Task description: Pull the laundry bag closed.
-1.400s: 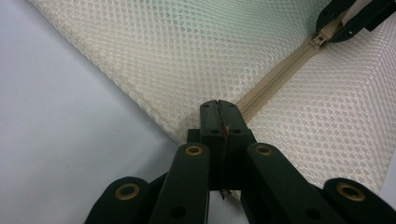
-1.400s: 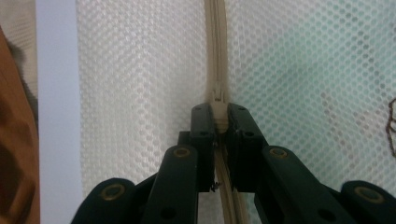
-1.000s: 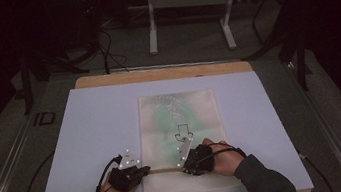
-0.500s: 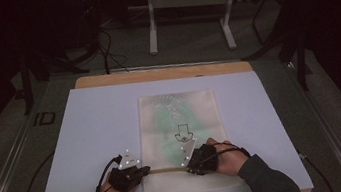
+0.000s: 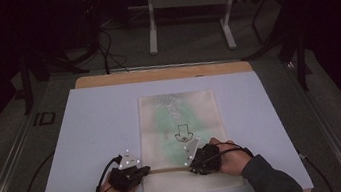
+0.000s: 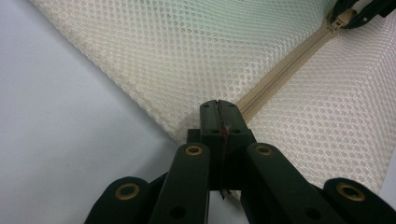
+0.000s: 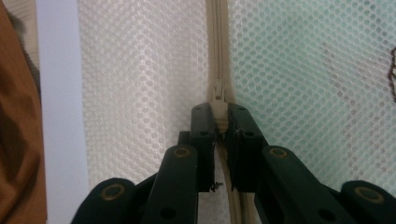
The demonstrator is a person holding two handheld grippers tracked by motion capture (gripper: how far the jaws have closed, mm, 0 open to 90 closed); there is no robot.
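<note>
1. A mesh bag (image 5: 182, 139) lay flat on the tabletop (image 5: 97, 126), its long side running from 12 to 6 o'clock in the high view, just right of the middle.
2. A beige zipper (image 5: 168, 169) crossed the bag near its 6 o'clock end, running from 9 to 3 o'clock.
3. Something green showed through the mesh in the upper part of the bag; what it was could not be told.
4. The left gripper (image 5: 141, 171) sat at the bag's 9 o'clock edge, where the zipper ended.
5. In the left gripper view, the left gripper (image 6: 218, 106) was clenched on the bag's edge (image 6: 182, 130) at the zipper's end, its jaws pressed together.
6. The right gripper (image 5: 193, 166) sat on the zipper line, toward 3 o'clock from the left gripper.
7. In the right gripper view, the right gripper (image 7: 219, 114) was clenched on the zipper pull (image 7: 218, 95), with the slider just past its tips at 12 o'clock.
8. The same pull (image 6: 340, 18) showed at 1 o'clock in the left gripper view, held by the right gripper's tips.
9. Both hands rested at the tabletop's 6 o'clock side, well apart from its far edge.
</note>
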